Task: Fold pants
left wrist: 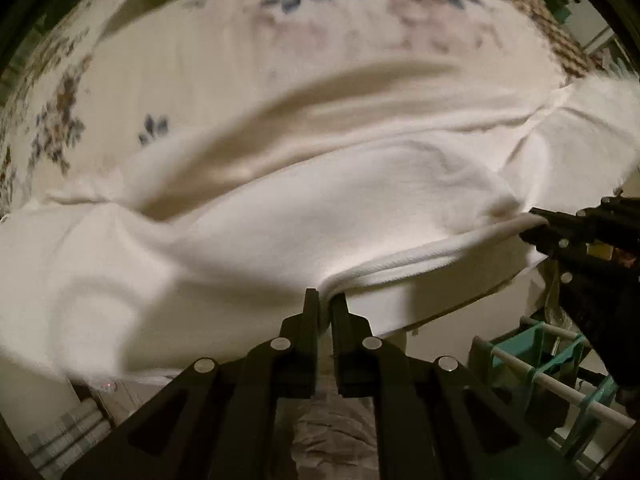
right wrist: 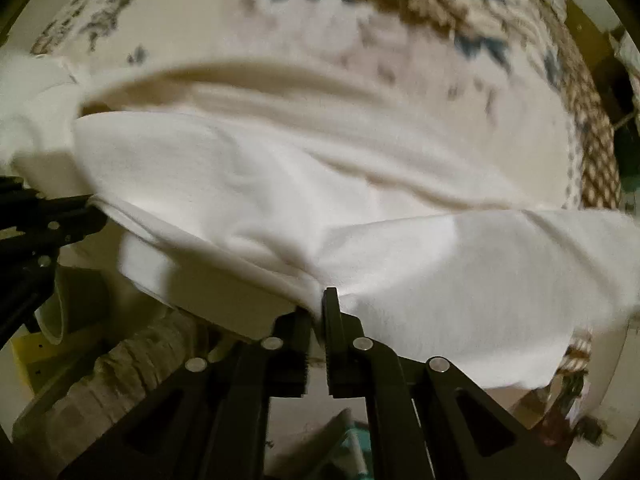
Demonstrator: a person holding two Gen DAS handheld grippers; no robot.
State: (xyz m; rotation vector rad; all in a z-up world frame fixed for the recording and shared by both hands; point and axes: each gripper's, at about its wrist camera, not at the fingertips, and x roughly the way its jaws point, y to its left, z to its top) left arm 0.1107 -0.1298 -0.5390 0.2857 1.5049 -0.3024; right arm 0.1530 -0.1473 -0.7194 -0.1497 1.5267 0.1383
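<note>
White pants (left wrist: 304, 216) draped over a floral bedspread (left wrist: 208, 64), near hem lifted off the bed, left tongs (left wrist: 325, 300) pinched tight on that hem, right tongs (right wrist: 318, 304) clamped on it further right (both views blurred), teal drying rack (left wrist: 556, 364) beside the bed

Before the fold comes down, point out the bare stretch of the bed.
Free: the floral bedspread beyond the white pants, up to its brown patterned border. Crowded: the near edge, where the left gripper and right gripper pinch the fabric.
</note>
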